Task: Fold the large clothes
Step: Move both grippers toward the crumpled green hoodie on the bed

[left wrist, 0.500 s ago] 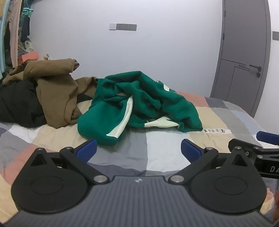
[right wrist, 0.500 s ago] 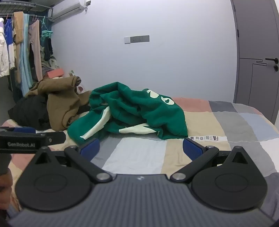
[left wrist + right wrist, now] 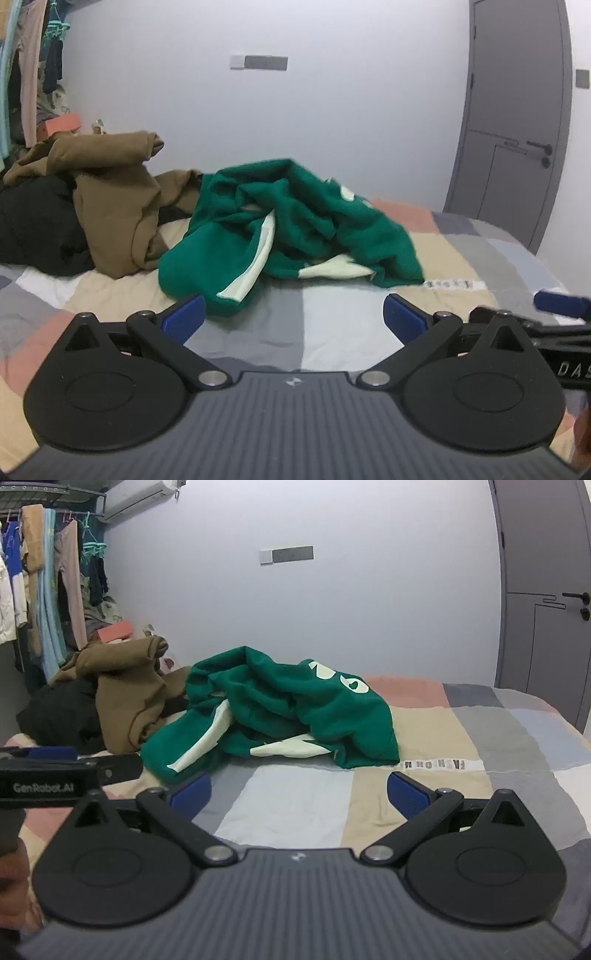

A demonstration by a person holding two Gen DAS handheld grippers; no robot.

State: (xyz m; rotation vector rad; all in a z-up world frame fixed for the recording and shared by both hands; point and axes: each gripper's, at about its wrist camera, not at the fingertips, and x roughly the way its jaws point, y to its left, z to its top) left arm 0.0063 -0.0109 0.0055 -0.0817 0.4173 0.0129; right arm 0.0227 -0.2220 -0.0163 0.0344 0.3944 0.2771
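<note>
While both sets of fingers stand spread wide and empty, I face the crumpled green sweatshirt (image 3: 288, 229) on the bed (image 3: 332, 325).
It lies at twelve o'clock, beside the brown garment (image 3: 114, 199) at ten; I should pinch a hem or shoulder edge with my left gripper (image 3: 293, 317) and right gripper (image 3: 299, 794), then spread it flat.

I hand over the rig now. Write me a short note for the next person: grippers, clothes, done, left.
Left gripper: open, holds nothing, above the bed.
Right gripper: open, holds nothing, beside the left one.
Green top: crumpled on the bed, just ahead of both grippers.
Brown garment and black garment: heaped to its left.
Done: nothing folded.
Left: spread and fold the green top, probably first, then the others.
</note>
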